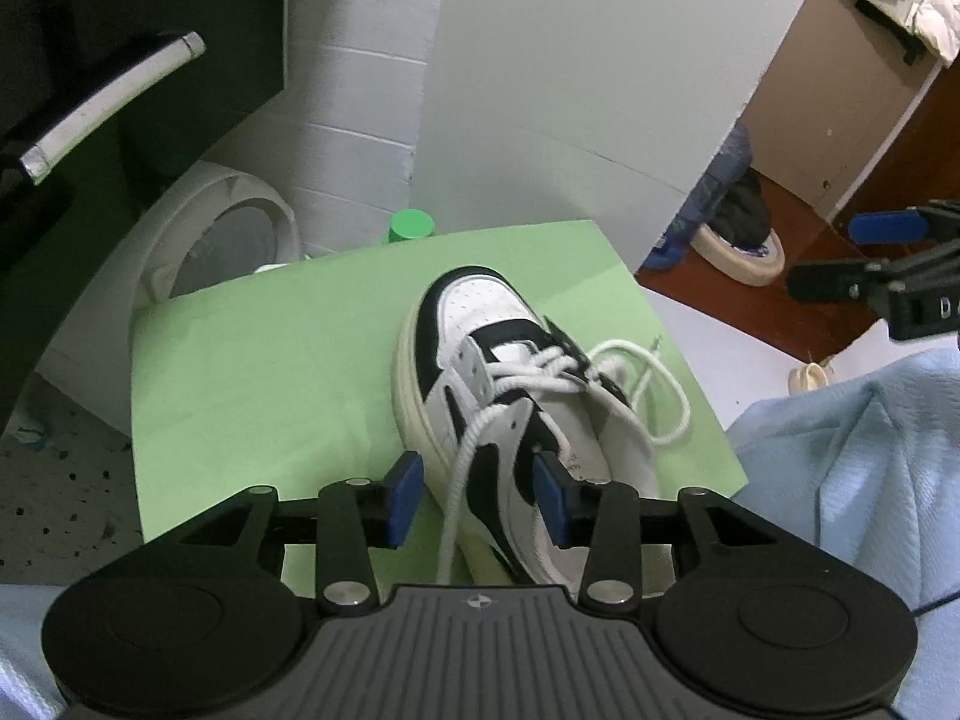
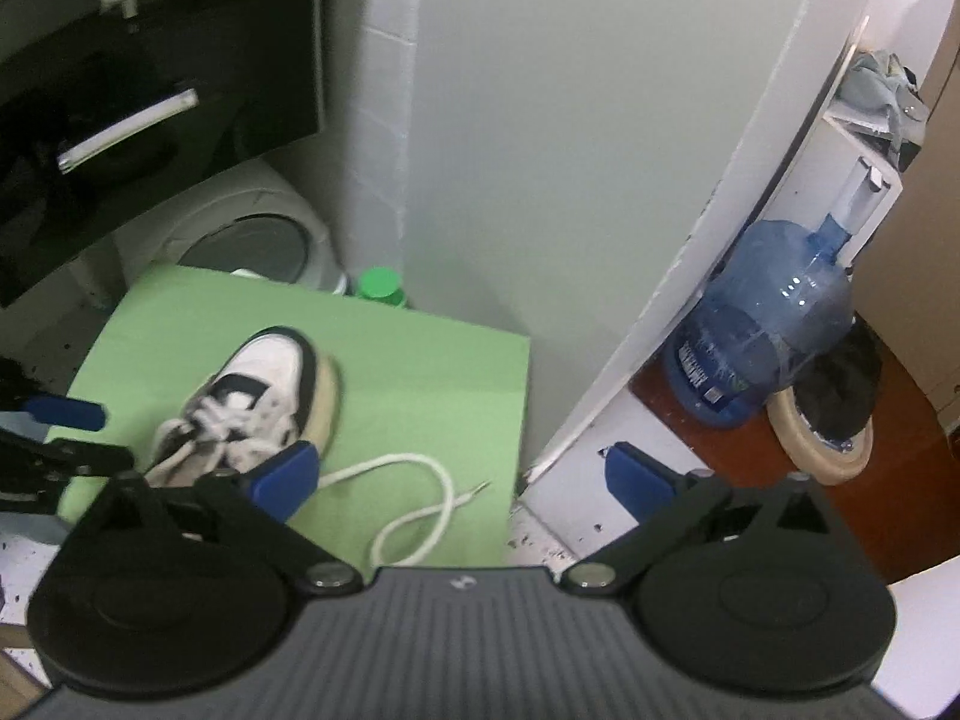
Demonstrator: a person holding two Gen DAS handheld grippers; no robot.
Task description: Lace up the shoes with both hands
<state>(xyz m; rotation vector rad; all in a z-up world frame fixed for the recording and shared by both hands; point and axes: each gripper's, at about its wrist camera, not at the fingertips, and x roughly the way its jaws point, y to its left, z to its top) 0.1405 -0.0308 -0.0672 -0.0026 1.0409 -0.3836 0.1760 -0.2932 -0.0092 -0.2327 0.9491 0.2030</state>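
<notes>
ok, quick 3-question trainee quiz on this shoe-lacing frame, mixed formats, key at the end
1. True or false: the left gripper is shut on a lace.
2. Multiple choice: the loose lace end on the shoe's right side lies (A) looped on the green mat, (B) tucked inside the shoe, (C) held in the right gripper.
3. Fill in: the other lace runs from the eyelets toward the camera, between the left gripper's two ____ pads.

Key: 1 false, it is open with the lace passing loose between the pads. 2 A. 3 blue.
</notes>
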